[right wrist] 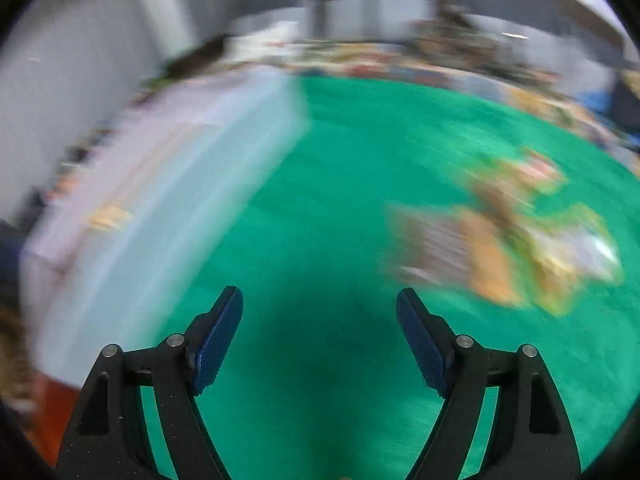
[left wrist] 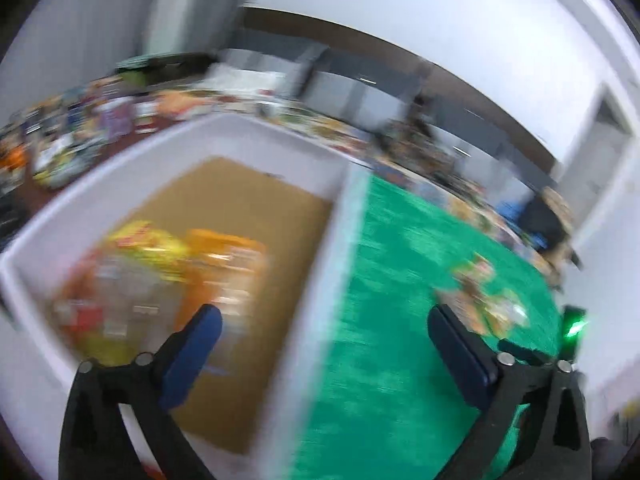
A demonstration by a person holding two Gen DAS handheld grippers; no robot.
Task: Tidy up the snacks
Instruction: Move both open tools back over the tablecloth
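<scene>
Snacks: two groups, both placed here relative to the white bin [left wrist: 48, 240]. Largest first. The green cloth [left wrist: 400, 280] runs along the bin's right wall and carries the loose packets [right wrist: 504, 240], which lie well apart from that wall; both views are heavily blurred, so we cannot count them or read labels. Inside the bin, on its brown floor, sits a pile of yellow and orange packets [left wrist: 160, 280] toward the near left corner.

Left gripper [left wrist: 324, 340]: jaws spread wide over the bin's right wall, nothing between the pads. Right gripper [right wrist: 320, 320]: jaws also spread, empty, over bare cloth right of the bin, the loose packets ahead and to its right.

We judge the step in hand as reaching for the next loose packet. The next move calls for the right gripper to swing right, straddle one packet and pinch it, then carry it into the bin.
</scene>
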